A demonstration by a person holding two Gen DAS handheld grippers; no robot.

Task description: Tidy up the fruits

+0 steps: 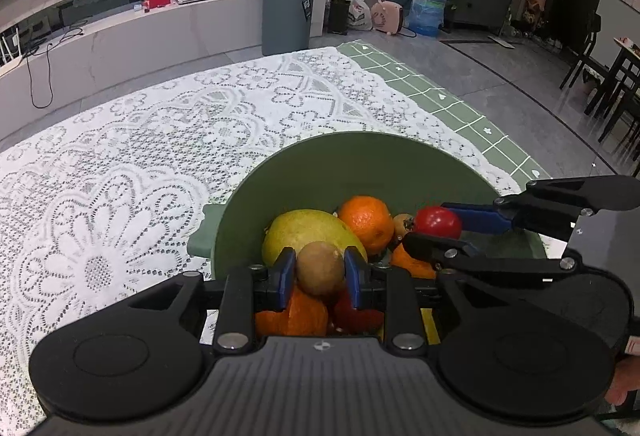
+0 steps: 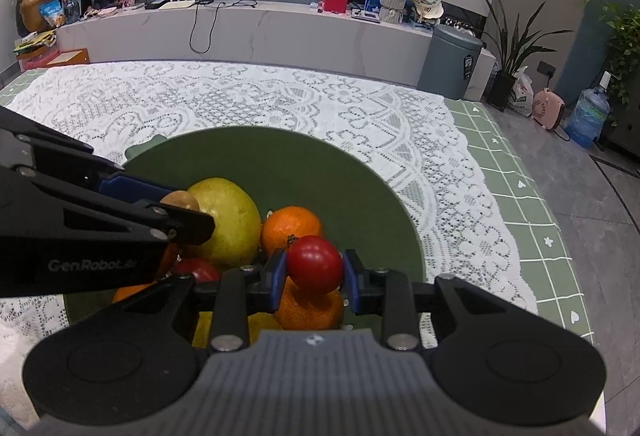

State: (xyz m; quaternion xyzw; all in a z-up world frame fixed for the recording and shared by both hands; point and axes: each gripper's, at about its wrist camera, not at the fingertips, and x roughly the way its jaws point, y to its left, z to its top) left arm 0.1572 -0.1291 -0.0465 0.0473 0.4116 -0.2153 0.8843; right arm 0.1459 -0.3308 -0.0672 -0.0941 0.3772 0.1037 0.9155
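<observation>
Left wrist view: left gripper (image 1: pixel 320 272) clenched on a brown kiwi (image 1: pixel 320 267), blue pads pressed to both its sides, held just above the fruit heaped in a green bowl (image 1: pixel 360 163). Beneath and behind the kiwi, a yellow-green mango (image 1: pixel 308 232), an orange (image 1: pixel 367 223) beside it, more orange and red fruit half hidden under the fingers. From the right edge, right gripper (image 1: pixel 436 230) reaching in over the bowl, grasping a red tomato (image 1: pixel 437 222). Bowl resting on a white lace tablecloth (image 1: pixel 160 139) over a green checked mat (image 1: pixel 460 103). Right wrist view: right gripper (image 2: pixel 315 270) clamped on the red tomato (image 2: pixel 315 264), pads tight on either side, directly above an orange (image 2: pixel 310 306) in the green bowl (image 2: pixel 360 187). Further back, another orange (image 2: pixel 291 227) touching the mango (image 2: pixel 228 222). Left gripper (image 2: pixel 180 207) entering from the left, kiwi (image 2: pixel 180 200) pinched at its tip, over the bowl's left half.
</observation>
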